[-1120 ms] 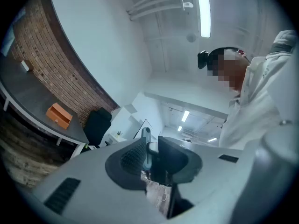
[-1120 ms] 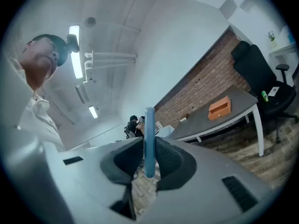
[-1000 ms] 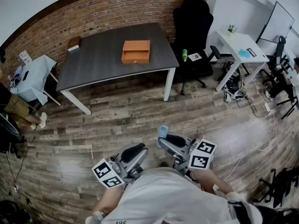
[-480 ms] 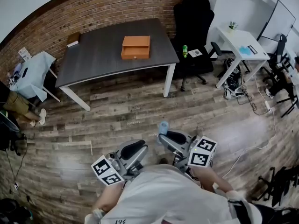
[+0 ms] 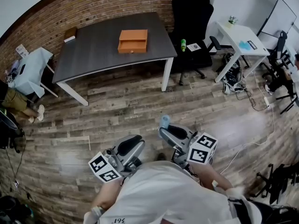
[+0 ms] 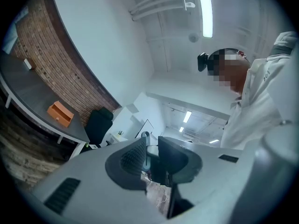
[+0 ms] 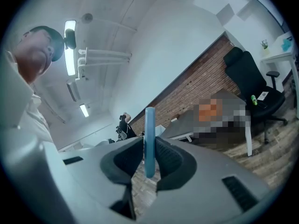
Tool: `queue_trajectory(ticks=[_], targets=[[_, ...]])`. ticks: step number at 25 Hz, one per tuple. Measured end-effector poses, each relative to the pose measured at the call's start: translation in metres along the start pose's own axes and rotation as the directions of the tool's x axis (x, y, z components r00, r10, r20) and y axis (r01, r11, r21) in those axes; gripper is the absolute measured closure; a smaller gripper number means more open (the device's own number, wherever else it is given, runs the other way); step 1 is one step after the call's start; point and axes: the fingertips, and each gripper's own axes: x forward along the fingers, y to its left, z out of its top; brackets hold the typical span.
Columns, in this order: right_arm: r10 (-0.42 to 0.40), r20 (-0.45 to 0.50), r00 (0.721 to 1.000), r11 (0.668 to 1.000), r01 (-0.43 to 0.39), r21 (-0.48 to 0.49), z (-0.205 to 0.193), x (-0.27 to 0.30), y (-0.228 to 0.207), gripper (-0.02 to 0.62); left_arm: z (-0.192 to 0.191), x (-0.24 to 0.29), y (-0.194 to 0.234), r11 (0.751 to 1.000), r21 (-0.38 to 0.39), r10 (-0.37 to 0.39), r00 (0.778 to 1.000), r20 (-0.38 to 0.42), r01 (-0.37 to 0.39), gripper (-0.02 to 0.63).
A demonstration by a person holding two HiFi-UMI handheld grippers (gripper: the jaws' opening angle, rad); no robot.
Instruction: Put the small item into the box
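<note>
The orange box (image 5: pixel 133 40) with a drawer front stands on the dark grey table (image 5: pixel 98 55), far ahead of me across the wooden floor. It also shows small in the left gripper view (image 6: pixel 60 114). My right gripper (image 5: pixel 163 129) is held close to my body, shut on a thin light-blue disc (image 5: pixel 164 121). The disc (image 7: pixel 149 134) stands edge-on between the pads of that gripper (image 7: pixel 149 164). My left gripper (image 5: pixel 135 141) is beside it at the same height. Its jaws (image 6: pixel 150 160) stand only narrowly apart with nothing between them.
A black office chair (image 5: pixel 191 22) stands at the table's right end, with a green bottle (image 5: pixel 183 45) on its seat. A white desk (image 5: pixel 238 43) is further right, and cables (image 5: pixel 254 106) lie on the floor below it. At the left are a cloth-covered side table (image 5: pixel 30 71) and a seated person's legs (image 5: pixel 21 108).
The table and box have shifted slightly up and left in the head view. Both grippers keep their pose near my body, the right one still gripping the blue disc.
</note>
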Motion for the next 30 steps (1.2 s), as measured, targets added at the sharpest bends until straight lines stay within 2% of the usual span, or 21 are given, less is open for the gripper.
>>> queue_trajectory(ticks=[14,30], targets=[[-0.002,-0.026,1.000,0.999,0.003,0.041,0.007,-0.020,-0.025,0.506,-0.012,0.027,-0.002,1.000,-0.016,0.022,1.000,0.005,-0.022,0.518],[0.057,-0.067,0.996,0.997,-0.054,0.047,0.019,-0.028,-0.047,0.508,-0.022,0.053,0.002,0.997,-0.012,0.080,0.996,0.031,-0.079,0.523]])
